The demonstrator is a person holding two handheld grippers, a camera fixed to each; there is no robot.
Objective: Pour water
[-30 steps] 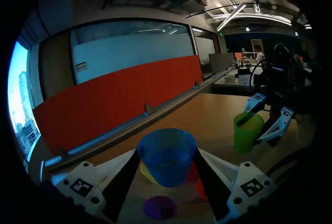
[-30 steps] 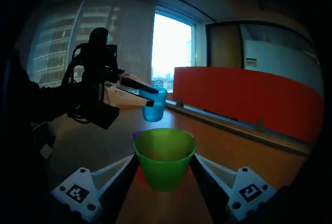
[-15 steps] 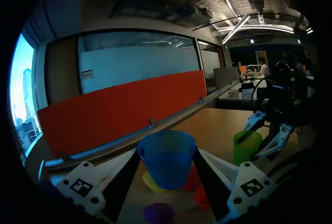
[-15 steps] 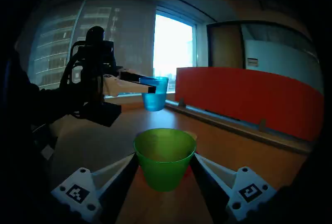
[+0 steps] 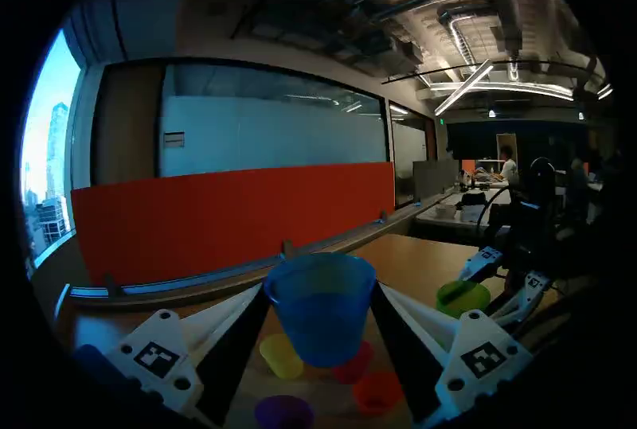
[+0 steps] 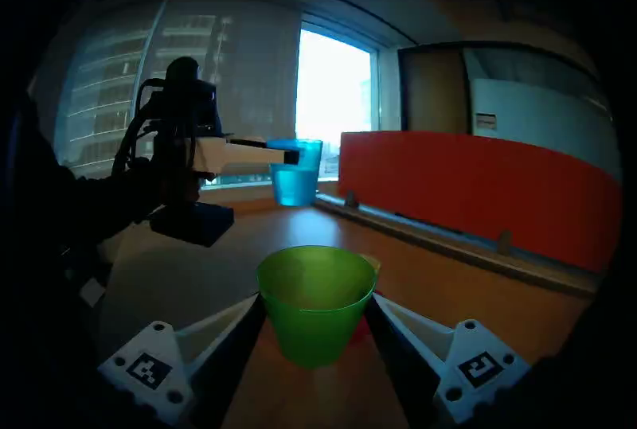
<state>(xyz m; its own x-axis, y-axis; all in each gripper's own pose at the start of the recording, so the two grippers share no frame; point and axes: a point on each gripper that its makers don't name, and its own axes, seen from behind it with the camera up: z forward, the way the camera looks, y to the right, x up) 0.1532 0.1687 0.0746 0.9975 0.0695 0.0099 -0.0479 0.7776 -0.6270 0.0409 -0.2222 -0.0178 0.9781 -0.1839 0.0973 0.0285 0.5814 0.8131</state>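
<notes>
Two cups stand upright, each pinched: the left gripper [image 5: 320,295] holds a translucent blue plastic cup [image 5: 320,321] part-full of water, the right gripper [image 6: 316,302] a green plastic cup [image 6: 316,321]. In the right gripper view the blue cup hangs higher and to the left, apart, so it likely must come over the green rim before tipping.

The left gripper [image 5: 320,295] is held level, its jaws pressing both sides of an upright blue cup [image 5: 320,321]. In the right gripper view, a dark-sleeved arm [image 6: 80,198] holds it from behind. The right gripper [image 6: 316,302] sits lower, with its jaws clamped the same way on an upright green cup [image 6: 316,313].
</notes>
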